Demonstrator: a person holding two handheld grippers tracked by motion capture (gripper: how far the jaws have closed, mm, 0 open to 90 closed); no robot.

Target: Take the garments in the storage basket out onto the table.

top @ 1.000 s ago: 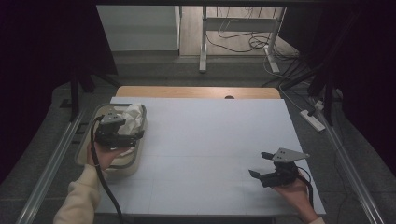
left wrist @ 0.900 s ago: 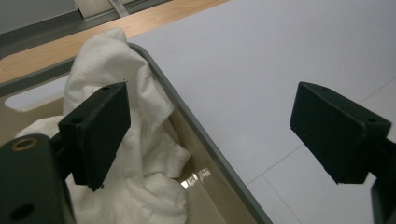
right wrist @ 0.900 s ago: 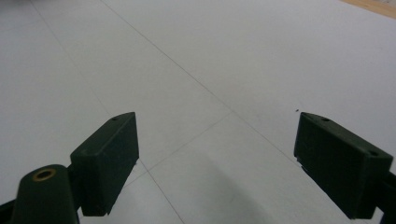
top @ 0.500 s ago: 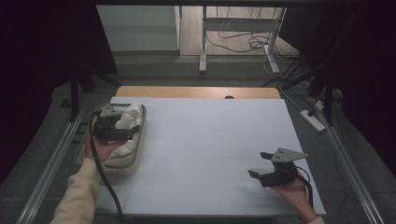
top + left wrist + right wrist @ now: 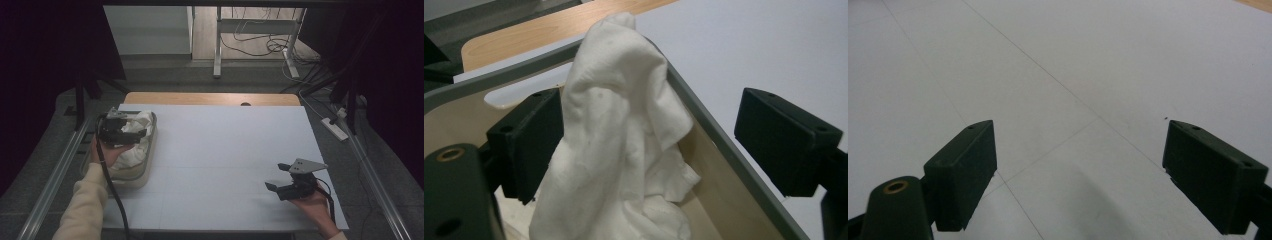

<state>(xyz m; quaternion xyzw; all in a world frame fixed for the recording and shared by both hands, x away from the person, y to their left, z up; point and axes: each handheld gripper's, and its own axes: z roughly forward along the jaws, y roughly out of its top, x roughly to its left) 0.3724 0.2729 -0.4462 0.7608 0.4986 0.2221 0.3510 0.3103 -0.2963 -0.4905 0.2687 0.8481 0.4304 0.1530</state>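
White cloth [image 5: 619, 145] in basket [image 5: 724, 150], between jaws of open left claw [image 5: 649, 145].

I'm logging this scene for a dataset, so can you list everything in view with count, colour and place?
Cloth: one, white, crumpled in the bin, rising between the left jaws.
Bin: one, beige with a grey rim, left side of the table.
Table: one, white top with a wooden far edge.
Power strip: one, white, on the floor to the right.
Left gripper: one, black, over the bin, jaws open.
Right gripper: one, black, low over the table's near right, jaws open.
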